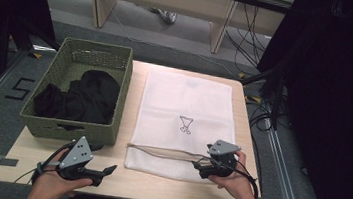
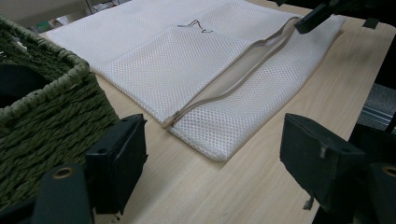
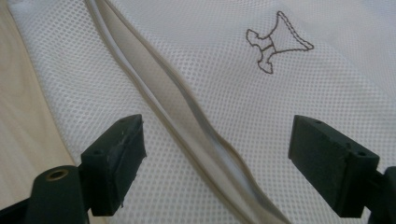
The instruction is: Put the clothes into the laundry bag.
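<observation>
A white mesh laundry bag (image 1: 183,110) lies flat on the wooden table (image 1: 37,151), with a small stitched garment outline (image 3: 275,42) on it. Its beige zipper (image 1: 163,151) runs along the near end, and the two edges gape slightly (image 3: 177,102). My right gripper (image 1: 199,165) hovers over the bag's near right corner, open, its jaws straddling the zipper (image 3: 217,158) without touching it. At the table's front left, my left gripper (image 1: 108,170) is open and holds nothing; it points across the table toward the bag's near corner (image 2: 215,149). The right gripper's tip (image 2: 317,14) shows far off.
A green woven basket (image 1: 70,130) stands on the table's left half, holding a heap of black clothing (image 1: 81,96). Its wall (image 2: 56,107) is close beside my left jaw. Bare wood lies along the front edge (image 2: 261,186). Cables and dark stands surround the table.
</observation>
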### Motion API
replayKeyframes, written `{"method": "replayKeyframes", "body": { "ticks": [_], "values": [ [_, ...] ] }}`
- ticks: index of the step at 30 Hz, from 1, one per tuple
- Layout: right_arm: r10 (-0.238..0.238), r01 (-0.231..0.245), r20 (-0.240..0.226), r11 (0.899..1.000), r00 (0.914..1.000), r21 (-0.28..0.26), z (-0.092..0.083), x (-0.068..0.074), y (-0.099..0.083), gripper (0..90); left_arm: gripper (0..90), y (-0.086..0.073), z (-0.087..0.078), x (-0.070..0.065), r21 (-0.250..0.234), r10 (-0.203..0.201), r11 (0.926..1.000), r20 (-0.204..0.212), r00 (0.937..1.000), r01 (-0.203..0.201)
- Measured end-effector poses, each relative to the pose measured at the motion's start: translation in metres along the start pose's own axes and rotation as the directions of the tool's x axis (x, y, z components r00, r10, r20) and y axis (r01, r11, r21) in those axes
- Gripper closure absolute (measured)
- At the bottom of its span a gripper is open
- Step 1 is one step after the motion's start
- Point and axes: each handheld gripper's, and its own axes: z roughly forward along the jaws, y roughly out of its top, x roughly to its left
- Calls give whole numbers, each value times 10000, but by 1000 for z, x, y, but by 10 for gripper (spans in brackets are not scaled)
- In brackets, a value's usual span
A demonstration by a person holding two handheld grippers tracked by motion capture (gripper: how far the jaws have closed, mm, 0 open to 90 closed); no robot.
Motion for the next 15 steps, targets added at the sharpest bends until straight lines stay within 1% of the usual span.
{"method": "replayKeyframes", "body": {
  "ticks": [1, 2, 3, 4, 5, 6, 7, 8, 10, 11, 12, 13, 14, 15],
  "values": [
    [-161, 162, -38, 9996, 9999, 251, 9, 0, 4, 215, 223, 0, 0, -1, 26, -162, 9999, -70, 9998, 163],
    [-327, 329, -66, 9990, 9994, 297, 14, 0, 6, 232, 223, -1, 0, -2, 108, -199, 9997, -56, 9998, 200],
    [-327, 329, -66, 9990, 9994, 297, 14, 0, 6, 232, 222, -1, 0, -2, 108, -199, 9997, -56, 9998, 200],
    [-717, 726, -189, 9961, 9972, 497, 23, 0, 9, 264, 222, -1, 0, -1, 63, -137, 9999, 23, 9999, 137],
    [-717, 726, -189, 9961, 9972, 497, 23, 0, 9, 264, 222, -1, 0, -1, 63, -137, 9999, 23, 9999, 137],
    [-1030, 1042, -226, 9926, 9944, 624, 29, -1, 12, 267, 221, -1, 0, -1, 153, -13, 9999, -21, 10000, 13],
    [-1030, 1042, -226, 9926, 9944, 624, 29, -1, 12, 267, 221, -1, 0, -1, 153, -13, 9999, -21, 10000, 13],
    [-876, 880, -89, 9939, 9961, 668, 34, 0, 13, 296, 221, -1, 0, -2, 156, -76, 9998, -33, 10000, 76],
    [-1009, 1009, -43, 9915, 9949, 818, 40, -1, 14, 312, 221, -1, 0, -1, 162, -25, 9999, -34, 10000, 25],
    [-1009, 1009, -43, 9915, 9949, 818, 40, -1, 14, 312, 221, -1, 0, -1, 162, -25, 9999, -34, 10000, 25],
    [-1179, 1175, -34, 9858, 9930, 1204, 45, -2, 14, 334, 220, -1, 0, 0, 188, 127, 9997, 33, 9999, -127],
    [-1179, 1175, -34, 9858, 9930, 1204, 45, -2, 14, 334, 219, -1, 0, 0, 188, 127, 9997, 33, 9999, -127],
    [-1025, 1029, -98, 9843, 9947, 1437, 49, 0, 15, 343, 217, 0, 1, 0, 199, 134, 9997, 41, 9999, -135],
    [-1025, 1029, -98, 9843, 9947, 1437, 49, 0, 15, 343, 217, 0, 1, 0, 199, 134, 9997, 41, 9999, -135]
  ]
}}
